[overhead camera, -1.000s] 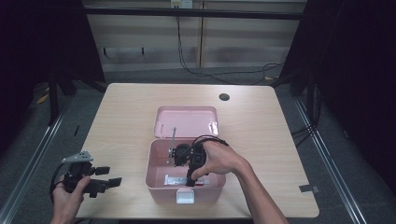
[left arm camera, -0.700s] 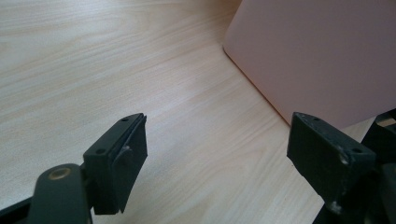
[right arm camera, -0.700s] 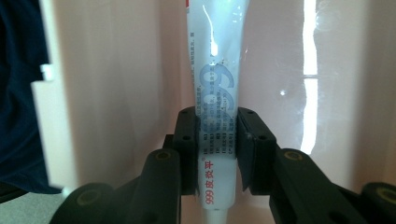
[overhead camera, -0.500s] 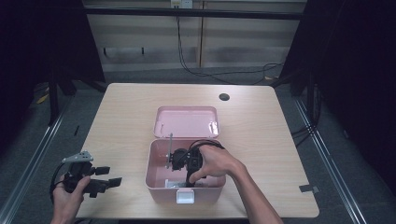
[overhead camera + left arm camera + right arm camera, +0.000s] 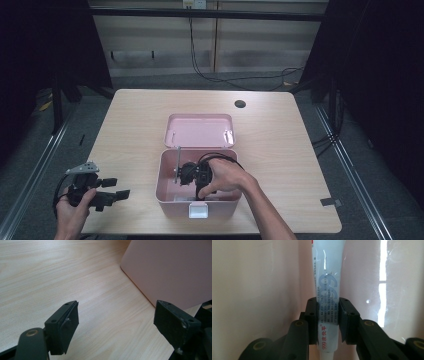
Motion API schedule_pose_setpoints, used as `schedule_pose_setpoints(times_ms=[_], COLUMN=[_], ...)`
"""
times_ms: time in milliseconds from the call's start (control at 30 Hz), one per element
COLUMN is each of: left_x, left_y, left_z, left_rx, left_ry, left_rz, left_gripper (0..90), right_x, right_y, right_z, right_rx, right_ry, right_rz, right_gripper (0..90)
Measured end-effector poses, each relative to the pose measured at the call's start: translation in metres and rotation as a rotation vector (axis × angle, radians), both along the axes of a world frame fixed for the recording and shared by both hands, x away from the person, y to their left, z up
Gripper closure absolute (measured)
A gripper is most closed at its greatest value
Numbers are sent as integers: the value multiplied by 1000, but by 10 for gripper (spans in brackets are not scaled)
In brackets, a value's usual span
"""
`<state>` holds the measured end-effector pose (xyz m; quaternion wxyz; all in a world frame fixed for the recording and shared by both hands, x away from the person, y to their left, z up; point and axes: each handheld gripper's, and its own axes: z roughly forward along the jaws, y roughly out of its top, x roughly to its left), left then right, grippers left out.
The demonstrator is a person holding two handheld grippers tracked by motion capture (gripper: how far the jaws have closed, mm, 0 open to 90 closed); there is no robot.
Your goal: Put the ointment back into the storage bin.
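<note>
Right gripper (image 5: 327, 315) is down inside the open pink plastic box (image 5: 165, 186) near the front middle of the light wooden counter (image 5: 125, 125), jaws pinching a white ointment tube with blue print (image 5: 328, 285) across its width. The tube's long axis runs straight out along the jaws, so the grip sits crosswise near one end and most of the tube extends away from the gripper, against the pink box interior. Whether it rests on the floor or a wall of the box, cannot tell. The tube looks soft and glossy, flattened, with blue lettering and some red at the far end.

Left gripper (image 5: 107, 195) hovers low over the counter at front left, well apart from the box, jaws spread and empty. The right hand (image 5: 225, 177) is clearly the nearer one; any lift-out is likely its job.
</note>
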<state>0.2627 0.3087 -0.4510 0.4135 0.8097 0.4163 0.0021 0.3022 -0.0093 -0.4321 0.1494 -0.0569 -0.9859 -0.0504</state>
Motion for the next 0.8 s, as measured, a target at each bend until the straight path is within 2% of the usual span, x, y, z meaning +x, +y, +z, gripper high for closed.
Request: schedule_pose_setpoints(times_ms=[267, 700, 800], left_x=[0, 0, 0], left_y=[0, 0, 0], left_z=[0, 0, 0], left_rx=[3, 2, 4], left_ry=[1, 3, 2], left_rz=[0, 2, 3], left_gripper=[200, 200, 200], right_x=[0, -3, -4], right_y=[1, 5, 6], right_z=[-3, -12, -17], right_rx=[2, -30, -23], right_ry=[2, 17, 29], right_rz=[1, 6, 25], right_gripper=[715, 713, 713])
